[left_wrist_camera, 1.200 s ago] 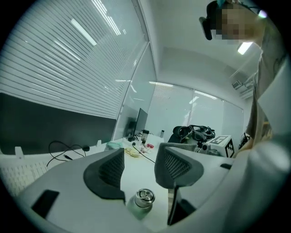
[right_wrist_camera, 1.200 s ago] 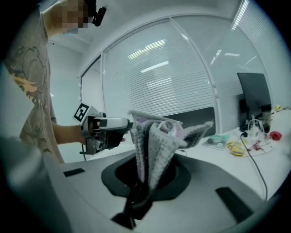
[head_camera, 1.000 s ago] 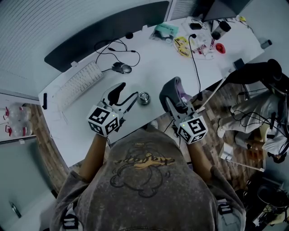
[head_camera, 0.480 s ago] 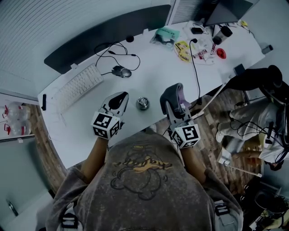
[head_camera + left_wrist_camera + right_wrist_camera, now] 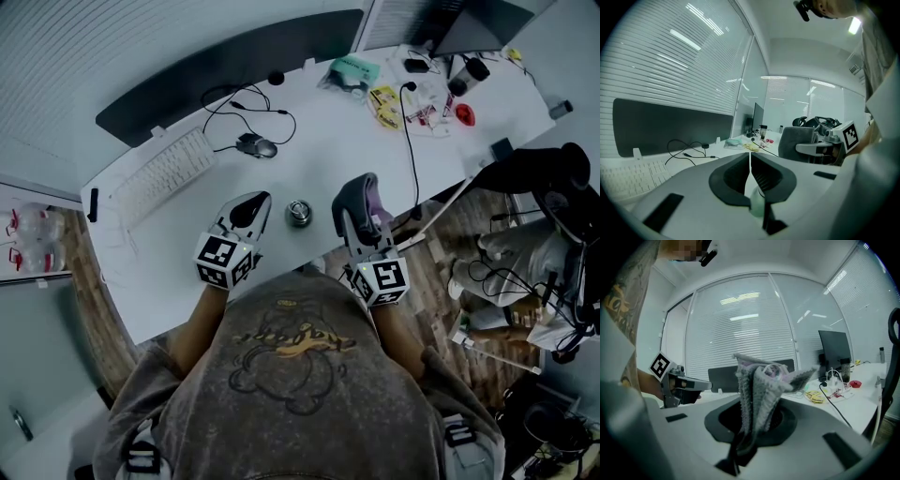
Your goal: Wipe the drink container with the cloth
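The left gripper is closed on nothing; the right gripper clamps a soft, limp cloth. Between them, just ahead, stands the small metal can. It is probably light, rigid, slick and easily tipped, so grip its sides.

Office. Long white desk carries keyboard, mouse, monitor, trailing cables. Slatted blinds cover glass walls.

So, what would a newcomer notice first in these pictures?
First the grey cloth, bunched upright in the shut right gripper at the desk's near edge. Just left of it stands a small metal drink container, and beyond that the left gripper, jaws together on nothing.
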A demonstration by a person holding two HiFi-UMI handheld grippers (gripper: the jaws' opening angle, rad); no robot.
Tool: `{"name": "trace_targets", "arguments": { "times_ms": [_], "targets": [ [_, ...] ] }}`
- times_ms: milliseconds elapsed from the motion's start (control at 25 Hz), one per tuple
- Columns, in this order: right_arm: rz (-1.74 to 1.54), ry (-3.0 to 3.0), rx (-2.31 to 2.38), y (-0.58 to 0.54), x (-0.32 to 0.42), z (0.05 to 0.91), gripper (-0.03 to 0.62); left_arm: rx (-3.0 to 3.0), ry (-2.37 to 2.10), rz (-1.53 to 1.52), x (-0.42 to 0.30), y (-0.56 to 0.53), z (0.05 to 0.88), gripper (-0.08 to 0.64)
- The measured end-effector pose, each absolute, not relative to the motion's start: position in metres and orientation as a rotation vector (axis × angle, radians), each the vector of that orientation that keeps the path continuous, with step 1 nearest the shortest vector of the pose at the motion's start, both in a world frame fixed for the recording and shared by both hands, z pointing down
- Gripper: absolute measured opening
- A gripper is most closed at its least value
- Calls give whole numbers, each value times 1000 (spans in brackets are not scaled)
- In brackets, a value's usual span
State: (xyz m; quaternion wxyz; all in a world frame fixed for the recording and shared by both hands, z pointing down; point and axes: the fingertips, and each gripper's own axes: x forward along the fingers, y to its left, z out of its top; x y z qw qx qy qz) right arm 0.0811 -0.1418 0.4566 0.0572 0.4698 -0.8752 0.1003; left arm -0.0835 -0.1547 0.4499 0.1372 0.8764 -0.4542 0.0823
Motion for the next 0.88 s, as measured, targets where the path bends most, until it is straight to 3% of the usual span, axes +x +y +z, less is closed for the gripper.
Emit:
{"name": "trace_targets", "arguments": {
  "times_ms": [880],
  "targets": [
    [348, -2659, 1409, -123, 88, 461, 51, 2507, -1341, 189, -89, -138, 442, 28]
  ]
}}
